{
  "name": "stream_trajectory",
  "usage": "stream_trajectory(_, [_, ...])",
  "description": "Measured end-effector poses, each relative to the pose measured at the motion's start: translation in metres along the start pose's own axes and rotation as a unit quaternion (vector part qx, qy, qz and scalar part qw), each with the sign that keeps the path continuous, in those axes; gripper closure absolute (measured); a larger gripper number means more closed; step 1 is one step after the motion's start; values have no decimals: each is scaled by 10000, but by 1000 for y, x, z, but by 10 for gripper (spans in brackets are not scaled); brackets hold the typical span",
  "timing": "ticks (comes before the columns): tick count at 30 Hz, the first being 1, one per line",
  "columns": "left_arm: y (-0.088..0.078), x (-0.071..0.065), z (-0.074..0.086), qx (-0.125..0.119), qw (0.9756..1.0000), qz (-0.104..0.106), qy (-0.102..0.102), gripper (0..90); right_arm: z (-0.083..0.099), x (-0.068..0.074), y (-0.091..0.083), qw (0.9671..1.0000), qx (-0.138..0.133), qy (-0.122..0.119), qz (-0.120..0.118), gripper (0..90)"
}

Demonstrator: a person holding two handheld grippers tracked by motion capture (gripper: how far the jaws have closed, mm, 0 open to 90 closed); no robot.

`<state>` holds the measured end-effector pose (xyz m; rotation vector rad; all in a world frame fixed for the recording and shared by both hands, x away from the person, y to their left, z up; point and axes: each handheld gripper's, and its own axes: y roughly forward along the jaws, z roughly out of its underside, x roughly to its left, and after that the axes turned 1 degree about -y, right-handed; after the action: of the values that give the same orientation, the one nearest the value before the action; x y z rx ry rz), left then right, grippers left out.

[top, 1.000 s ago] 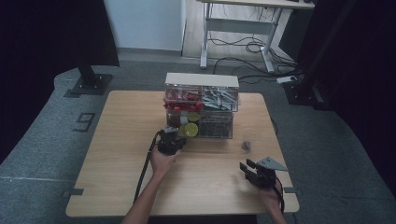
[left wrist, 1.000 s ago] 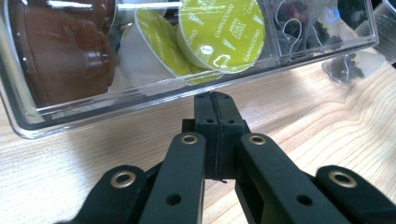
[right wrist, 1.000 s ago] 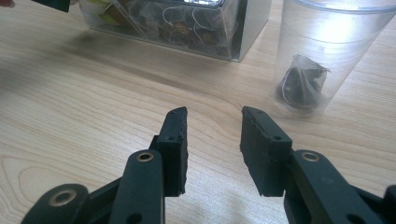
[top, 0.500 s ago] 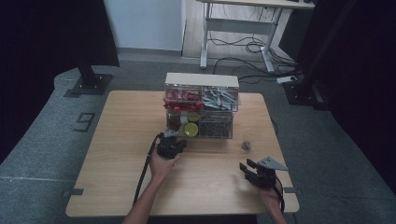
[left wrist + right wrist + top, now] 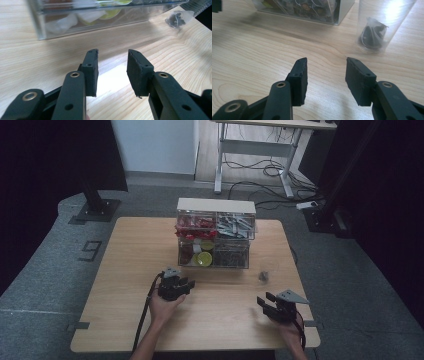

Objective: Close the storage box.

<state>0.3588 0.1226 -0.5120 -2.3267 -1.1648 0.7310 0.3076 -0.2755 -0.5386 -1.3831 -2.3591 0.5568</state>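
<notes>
While both jaws have just been opening with nothing between them, left gripper (image 5: pixel 186 283) sits near clear organizer (image 5: pixel 215 240); right gripper (image 5: pixel 266 303) faces cup (image 5: pixel 378 22) holding dark bag.

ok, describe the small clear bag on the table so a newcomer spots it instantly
Start at the clear organizer box mid-table. Just off its front right corner, alone on bare wood, sits the small clear bag, ahead of the right hand-held gripper. It is the only loose item, with a dark clump inside.

Lab-like recording room indicated: wooden table (image 5: pixel 125 270) ringed by black curtains (image 5: pixel 45 155), grey carpet (image 5: pixel 50 265), far desk frame (image 5: pixel 255 150), trailing cables (image 5: pixel 265 170) seen.
</notes>
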Motion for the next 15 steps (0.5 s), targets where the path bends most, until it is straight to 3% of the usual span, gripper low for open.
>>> stream_trajectory(8, [-19,3,22,13,9996,-154,236,551,8,-6,-11,10000,-47,69,-33,487])
stream_trajectory(15, [-31,7,46,119,9995,-152,245,526,19,-15,-22,9998,12,182,-34,471])
